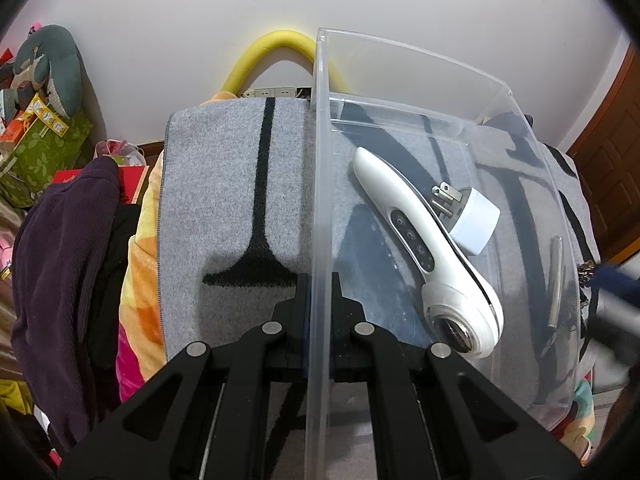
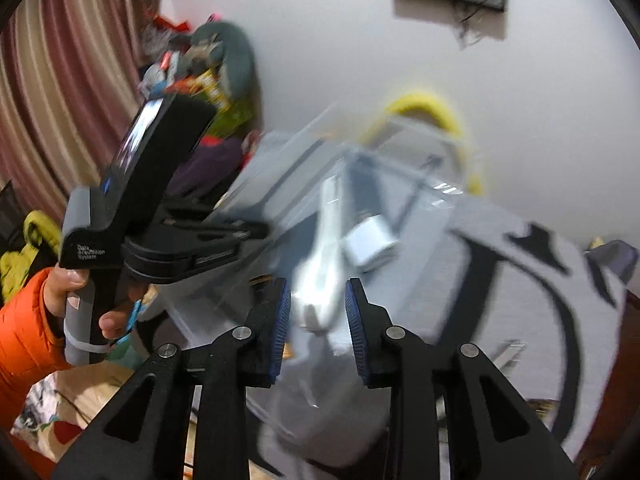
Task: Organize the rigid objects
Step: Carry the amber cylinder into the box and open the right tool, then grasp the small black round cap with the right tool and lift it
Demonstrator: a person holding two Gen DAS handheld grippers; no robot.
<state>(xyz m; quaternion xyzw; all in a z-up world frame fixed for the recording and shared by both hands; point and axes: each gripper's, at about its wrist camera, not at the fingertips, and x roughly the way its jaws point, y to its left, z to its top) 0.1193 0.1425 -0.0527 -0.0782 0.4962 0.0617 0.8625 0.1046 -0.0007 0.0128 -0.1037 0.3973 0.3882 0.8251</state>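
A clear plastic bin (image 1: pixel 416 60) stands on a grey mat (image 1: pixel 224 184) with black lines. My left gripper (image 1: pixel 319 292) is shut on the bin's left wall. Inside the bin lie a white handheld device (image 1: pixel 416 232) with a round lens end, a white plug adapter (image 1: pixel 476 220) and a thin metal bar (image 1: pixel 556 280). In the blurred right wrist view my right gripper (image 2: pixel 318 312) is open and empty above the bin (image 2: pixel 280 216), with the white device (image 2: pixel 324 264) and the adapter (image 2: pixel 370 244) beyond its fingertips. The left gripper unit (image 2: pixel 160 224) shows there, held by a hand.
A yellow foam tube (image 1: pixel 280 46) arches against the white wall behind the bin. Dark purple clothing (image 1: pixel 64 272) and colourful fabric lie left of the mat. Boxes and a plush toy (image 1: pixel 48 64) are stacked at far left. A wooden door (image 1: pixel 608 152) stands at right.
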